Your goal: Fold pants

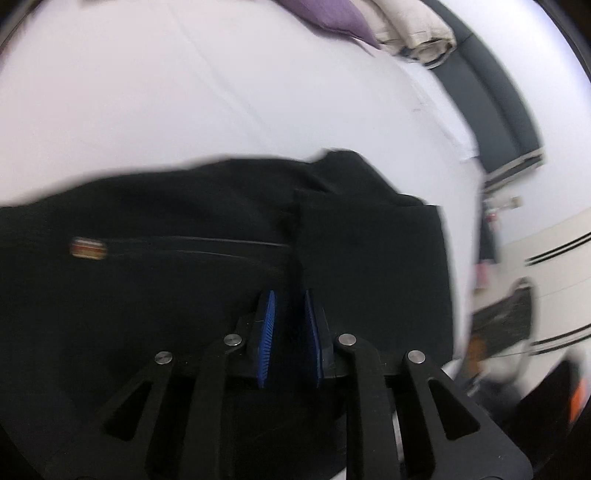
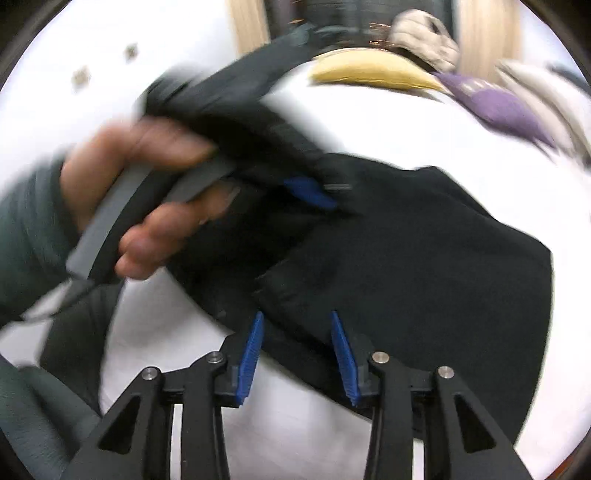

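Black pants (image 1: 184, 277) lie on a white sheet (image 1: 221, 92), with a folded layer on their right side and a small striped label (image 1: 88, 249) at the left. My left gripper (image 1: 290, 295) hovers over them, its blue pads a narrow gap apart along the folded layer's edge; no cloth shows pinched between them. In the right wrist view the pants (image 2: 424, 258) fill the middle and right. My right gripper (image 2: 296, 317) is open over their near edge, holding nothing. The left gripper's blue pad (image 2: 308, 192) sits blurred above the pants, held by a hand (image 2: 147, 177).
A purple cloth (image 2: 506, 107), a yellow cushion (image 2: 373, 72) and beige folded fabric (image 1: 417, 33) lie at the far side of the sheet. A dark bed edge (image 1: 491, 103) runs along the right. A dark green sleeve (image 2: 26, 240) is at the left.
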`<state>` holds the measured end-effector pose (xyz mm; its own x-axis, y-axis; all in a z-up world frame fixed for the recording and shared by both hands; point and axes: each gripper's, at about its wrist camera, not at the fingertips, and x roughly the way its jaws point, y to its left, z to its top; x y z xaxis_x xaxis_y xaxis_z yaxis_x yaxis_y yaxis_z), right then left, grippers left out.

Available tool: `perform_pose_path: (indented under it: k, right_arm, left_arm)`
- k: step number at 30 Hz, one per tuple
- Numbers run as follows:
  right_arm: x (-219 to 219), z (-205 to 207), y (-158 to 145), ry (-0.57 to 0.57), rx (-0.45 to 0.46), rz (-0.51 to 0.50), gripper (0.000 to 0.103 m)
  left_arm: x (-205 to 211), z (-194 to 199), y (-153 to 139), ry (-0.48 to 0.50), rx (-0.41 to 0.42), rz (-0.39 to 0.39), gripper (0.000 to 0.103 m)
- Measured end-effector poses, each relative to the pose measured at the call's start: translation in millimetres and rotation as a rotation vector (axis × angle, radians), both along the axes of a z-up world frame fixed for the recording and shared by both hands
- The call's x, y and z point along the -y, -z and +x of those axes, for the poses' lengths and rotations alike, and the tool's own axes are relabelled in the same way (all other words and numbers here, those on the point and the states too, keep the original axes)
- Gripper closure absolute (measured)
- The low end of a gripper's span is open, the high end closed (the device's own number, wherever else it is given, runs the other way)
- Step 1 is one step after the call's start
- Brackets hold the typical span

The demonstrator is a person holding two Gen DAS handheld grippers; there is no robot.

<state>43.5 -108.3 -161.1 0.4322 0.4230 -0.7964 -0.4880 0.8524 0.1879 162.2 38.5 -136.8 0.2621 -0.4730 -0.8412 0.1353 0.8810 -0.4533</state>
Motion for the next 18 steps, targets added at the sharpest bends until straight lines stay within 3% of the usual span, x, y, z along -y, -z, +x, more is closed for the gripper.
perform_pose_path:
  k: [1,3,6,8,10,11,13,14,15,18]
  right_arm:
    - [21,10,-7,0.059,-0.006,0.044,0.062]
    - [59,32,-14,0.167,-0.027,0.136,0.062]
    - [97,65,-7,0.26,-0.087,0.282,0.061]
    - [116,92,9,0.313,-0.151,0.384,0.061]
    - [134,123,42,0.35,-0.253,0.474,0.058]
    - [142,136,61,0.394,-0.283,0.464,0.058]
    - [149,147,80,0.423,-0.319,0.499,0.074]
    - [161,152,86,0.453,-0.329,0.536,0.092]
    - [171,151,85,0.488,-0.325,0.553,0.101]
    - [195,146,68,0.608,-0.269,0.518,0.094]
  left_arm:
    - [-5,-2,-9,-0.019,0.029,0.015,0.087]
    - [-4,-5,-31,-0.017,0.1,-0.04,0.087]
    - [26,-13,-46,0.063,0.17,-0.126,0.087]
    - [62,-22,-33,0.152,0.146,-0.132,0.087]
    - [78,-27,-1,0.174,0.072,-0.099,0.087]
    - [79,-34,14,0.18,0.037,-0.088,0.087]
    - [76,-50,30,0.183,0.052,-0.092,0.087]
    - [68,-58,31,0.179,0.068,-0.097,0.087]
    - [66,-62,30,0.173,0.063,-0.106,0.087]
    - [56,-64,30,0.141,0.044,-0.151,0.087]
